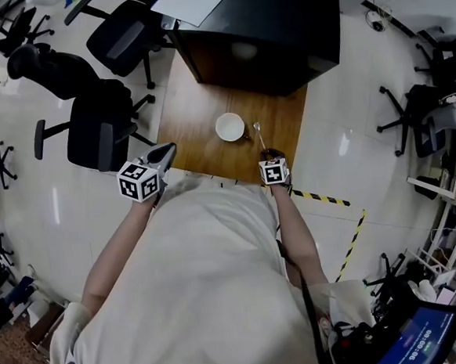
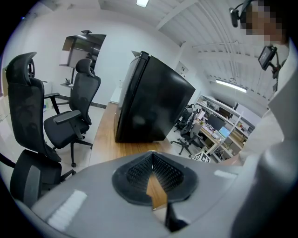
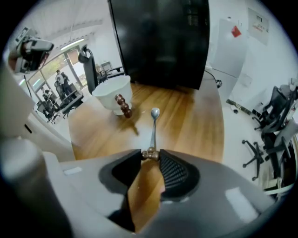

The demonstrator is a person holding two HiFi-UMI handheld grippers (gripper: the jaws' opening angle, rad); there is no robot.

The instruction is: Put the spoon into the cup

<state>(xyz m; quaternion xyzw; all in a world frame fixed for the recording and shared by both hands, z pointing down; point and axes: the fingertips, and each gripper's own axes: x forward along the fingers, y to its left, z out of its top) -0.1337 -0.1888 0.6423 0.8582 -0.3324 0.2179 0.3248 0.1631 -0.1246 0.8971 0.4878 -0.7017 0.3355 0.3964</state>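
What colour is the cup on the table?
White; the cup shows best in the right gripper view.

The table (image 3: pixel 195 121) is smooth wood with a soft sheen. The spoon (image 3: pixel 153 130) is polished metal, its handle end brown beads. The cup (image 3: pixel 111 93) looks glossy white ceramic. The right gripper (image 3: pixel 150 154) has smooth grey plastic shells and matt black ribbed pads (image 3: pixel 173 171).
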